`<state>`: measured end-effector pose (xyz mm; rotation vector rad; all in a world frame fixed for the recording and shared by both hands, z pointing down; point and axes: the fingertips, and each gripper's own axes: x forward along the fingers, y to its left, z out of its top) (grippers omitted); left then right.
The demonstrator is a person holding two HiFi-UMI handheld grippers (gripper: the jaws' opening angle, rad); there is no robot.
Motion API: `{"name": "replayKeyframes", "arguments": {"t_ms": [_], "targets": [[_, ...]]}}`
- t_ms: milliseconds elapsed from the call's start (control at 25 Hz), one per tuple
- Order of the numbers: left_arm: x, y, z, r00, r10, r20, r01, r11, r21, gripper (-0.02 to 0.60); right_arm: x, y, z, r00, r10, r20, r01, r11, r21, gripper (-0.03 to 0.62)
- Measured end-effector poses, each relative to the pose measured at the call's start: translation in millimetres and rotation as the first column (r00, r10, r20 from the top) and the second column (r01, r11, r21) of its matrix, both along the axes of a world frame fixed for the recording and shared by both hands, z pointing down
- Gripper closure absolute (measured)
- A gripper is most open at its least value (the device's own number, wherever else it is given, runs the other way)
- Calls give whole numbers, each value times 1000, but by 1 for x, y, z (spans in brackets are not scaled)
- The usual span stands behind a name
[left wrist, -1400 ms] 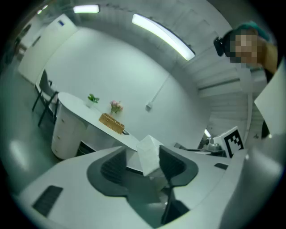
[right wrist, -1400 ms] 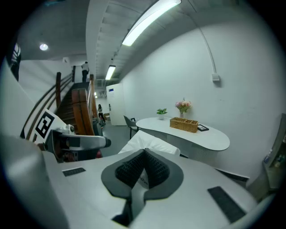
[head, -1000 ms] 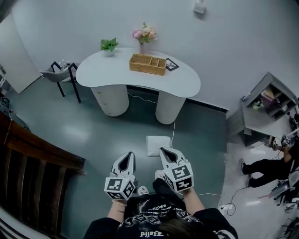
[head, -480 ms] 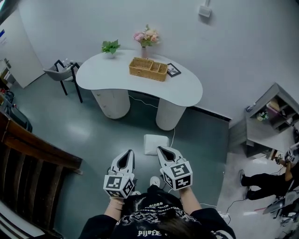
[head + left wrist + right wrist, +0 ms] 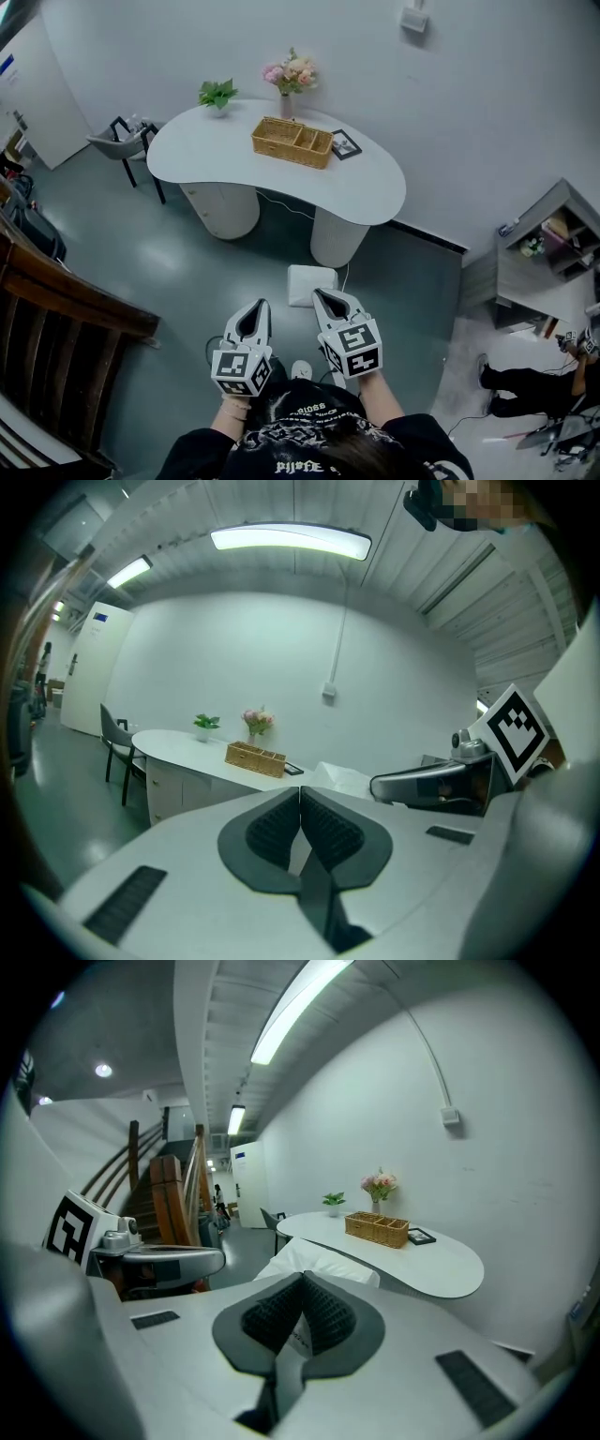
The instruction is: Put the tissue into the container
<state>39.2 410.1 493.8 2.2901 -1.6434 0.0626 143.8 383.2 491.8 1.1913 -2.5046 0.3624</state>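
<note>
My right gripper (image 5: 322, 298) is clenched on the tissue pack (image 5: 309, 281), my left gripper (image 5: 255, 313) is clamped empty, and the wicker basket (image 5: 292, 142) is well off, so nothing's delivered yet.

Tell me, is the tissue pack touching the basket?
Apart. The head view shows the tissue pack at the right gripper tip above the floor, far from the basket on the table.

"What's the room like?"
"Plain pale wall (image 5: 469, 84), grey-green floor (image 5: 178, 272), and a curved white bench (image 5: 216, 150) on two round pedestals."
"Anything else?"
"A dark chair (image 5: 125, 143) beside the bench, wooden stairs (image 5: 167, 1194), and strip lights (image 5: 291, 539) overhead."
</note>
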Motion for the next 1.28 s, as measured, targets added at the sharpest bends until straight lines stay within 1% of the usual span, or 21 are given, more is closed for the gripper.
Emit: {"name": "replayKeyframes", "arguments": {"t_ms": [160,400,560,840,1040,1280], "targets": [[-3,-17,2,1000,-21,9,21,1000,-9,557,-2,-17,-1,1000,-2,6,2,1000,7,571],[-15,-56,7,1000,-13,18,13,1000,-8,557,-12,-51,9,1000,9,-7,-10,1000,-5,571],[-25,-88,8,1000,9,26,-9,1000,-7,557,-23,-80,11,999,30,-12,-30,1000,-6,571],[-44,-145,7,998,56,14,-56,998,-9,557,-42,-131,8,997,74,-3,-75,997,-18,571],[-58,-178,11,996,92,-2,-92,996,-12,557,-56,-159,8,994,106,-14,-107,994,-10,571],[-75,-219,8,990,138,-5,-138,990,-3,557,-72,-193,4,987,155,-29,-156,988,-6,571]]}}
